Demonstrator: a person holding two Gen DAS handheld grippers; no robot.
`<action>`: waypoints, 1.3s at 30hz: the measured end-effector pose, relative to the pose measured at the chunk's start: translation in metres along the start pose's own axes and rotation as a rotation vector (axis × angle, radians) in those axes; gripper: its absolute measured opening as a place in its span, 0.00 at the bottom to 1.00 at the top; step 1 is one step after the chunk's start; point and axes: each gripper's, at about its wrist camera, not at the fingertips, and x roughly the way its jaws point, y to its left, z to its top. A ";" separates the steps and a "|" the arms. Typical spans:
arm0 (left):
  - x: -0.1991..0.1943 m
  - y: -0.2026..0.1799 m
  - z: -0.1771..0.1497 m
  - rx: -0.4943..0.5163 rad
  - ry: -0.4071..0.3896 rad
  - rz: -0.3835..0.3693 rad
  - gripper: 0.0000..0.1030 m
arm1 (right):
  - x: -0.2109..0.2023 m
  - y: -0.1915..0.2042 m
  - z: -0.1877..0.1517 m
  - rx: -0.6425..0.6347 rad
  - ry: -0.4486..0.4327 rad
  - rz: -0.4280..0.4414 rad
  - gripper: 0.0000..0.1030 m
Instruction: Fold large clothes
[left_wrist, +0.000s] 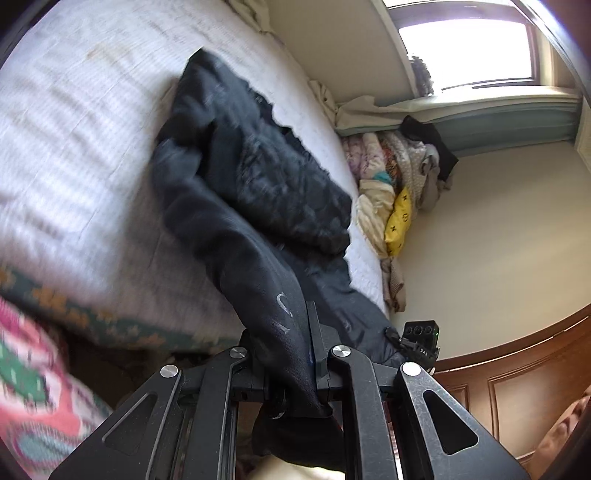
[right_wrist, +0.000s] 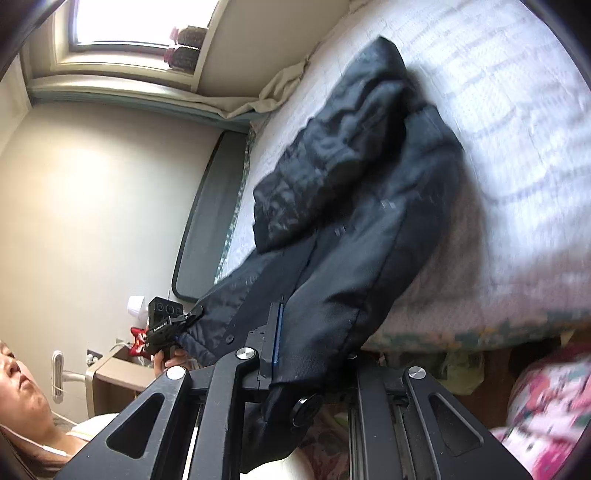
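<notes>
The jacket (left_wrist: 236, 177) buries the left gripper's fingertips (left_wrist: 291, 354) and one finger of the right gripper (right_wrist: 295, 343). The bed (right_wrist: 517, 110) smears into blur toward its near edge — weave unreadable. The woman's face (right_wrist: 18, 380) is cut off at the frame edge.

We see a matt dark cloth jacket (left_wrist: 236, 177), slightly sheeny, on a white textured bedspread (left_wrist: 74, 140); matt black grippers with shiny metal bolts (left_wrist: 341, 350); glossy wood panelling (left_wrist: 517, 387).

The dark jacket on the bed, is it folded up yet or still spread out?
Not neatly folded: the jacket lies loose across the bed, one part flopped over, its near edge pinched in both the left gripper and right gripper.
</notes>
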 end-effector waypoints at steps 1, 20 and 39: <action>0.001 -0.005 0.010 0.015 -0.011 -0.012 0.15 | 0.000 0.003 0.007 -0.010 -0.006 0.000 0.09; 0.080 -0.020 0.185 0.053 -0.139 0.090 0.15 | 0.072 0.022 0.188 -0.002 -0.114 -0.150 0.09; 0.155 0.019 0.252 0.034 -0.094 0.239 0.25 | 0.144 -0.043 0.253 0.079 -0.086 -0.245 0.17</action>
